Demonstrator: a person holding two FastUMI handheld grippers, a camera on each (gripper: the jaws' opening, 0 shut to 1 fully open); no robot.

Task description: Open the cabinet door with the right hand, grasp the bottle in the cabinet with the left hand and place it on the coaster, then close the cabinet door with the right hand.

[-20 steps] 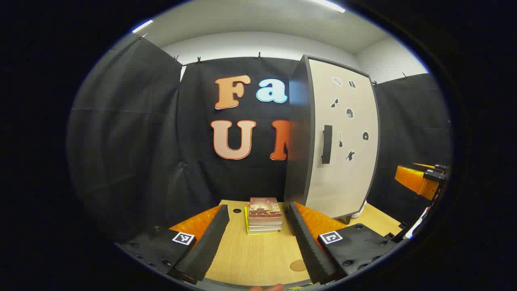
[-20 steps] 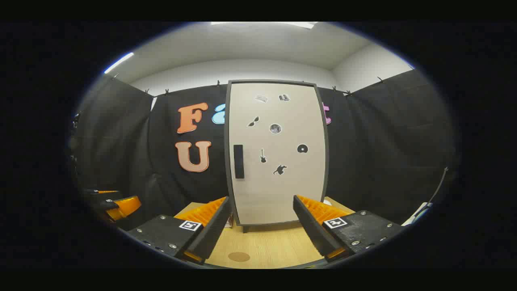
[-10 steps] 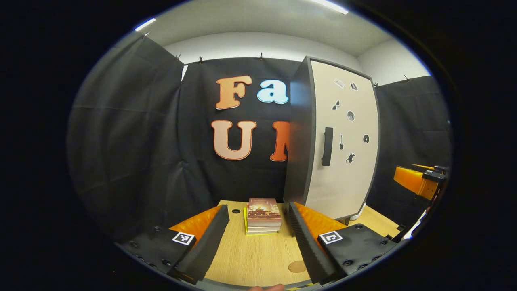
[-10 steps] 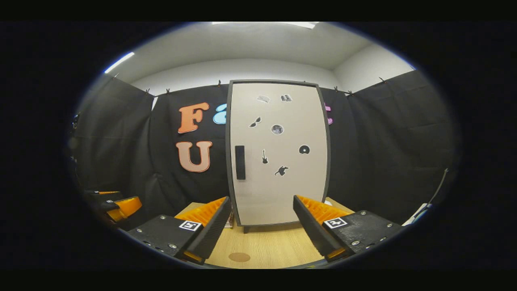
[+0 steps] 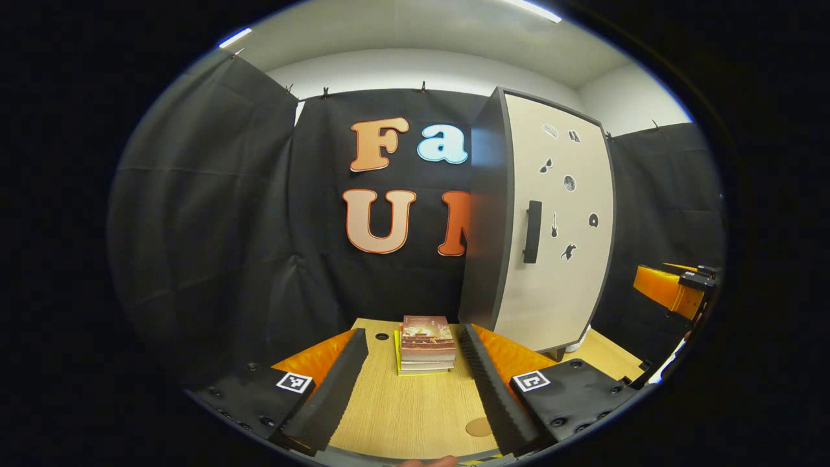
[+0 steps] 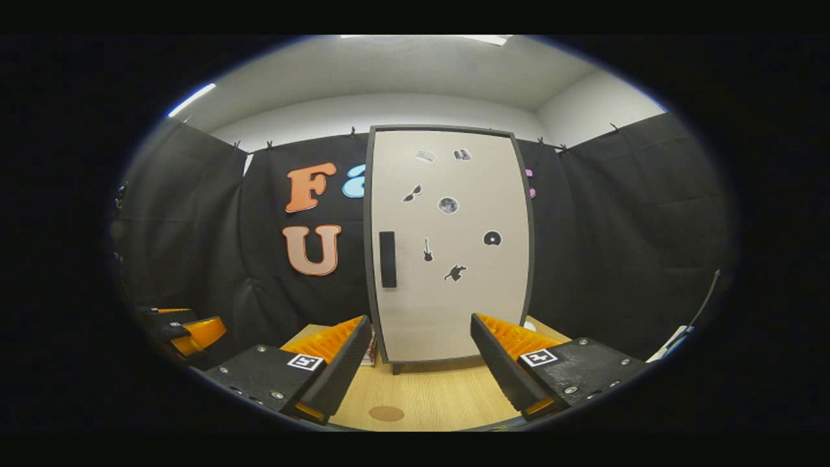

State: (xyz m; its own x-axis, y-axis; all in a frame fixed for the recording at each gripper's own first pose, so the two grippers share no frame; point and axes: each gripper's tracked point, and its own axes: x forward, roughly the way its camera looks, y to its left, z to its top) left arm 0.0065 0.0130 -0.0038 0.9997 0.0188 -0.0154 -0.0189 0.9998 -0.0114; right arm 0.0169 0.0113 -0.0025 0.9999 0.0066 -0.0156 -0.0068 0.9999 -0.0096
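A tall cabinet (image 6: 447, 246) with a pale door and a dark frame stands at the back of the wooden table, door closed, with a dark vertical handle (image 6: 387, 259) on its left side. In the left gripper view the cabinet (image 5: 551, 227) stands to the right, its handle (image 5: 532, 231) facing me. A round brown coaster (image 6: 386, 413) lies on the table in front of the cabinet, also near my left gripper's right finger as the coaster (image 5: 478, 427). My right gripper (image 6: 420, 363) is open, well short of the door. My left gripper (image 5: 408, 383) is open with nothing in it. The bottle is hidden.
A stack of books (image 5: 426, 344) lies on the wooden table (image 5: 415, 408) ahead of my left gripper, left of the cabinet. The right gripper (image 5: 674, 288) shows at the far right of the left gripper view, and the left gripper (image 6: 185, 327) at the left of the right gripper view.
Both views have drifted slightly nearer the cabinet; it looks a little larger now. Both grippers stay open and the door stays closed.
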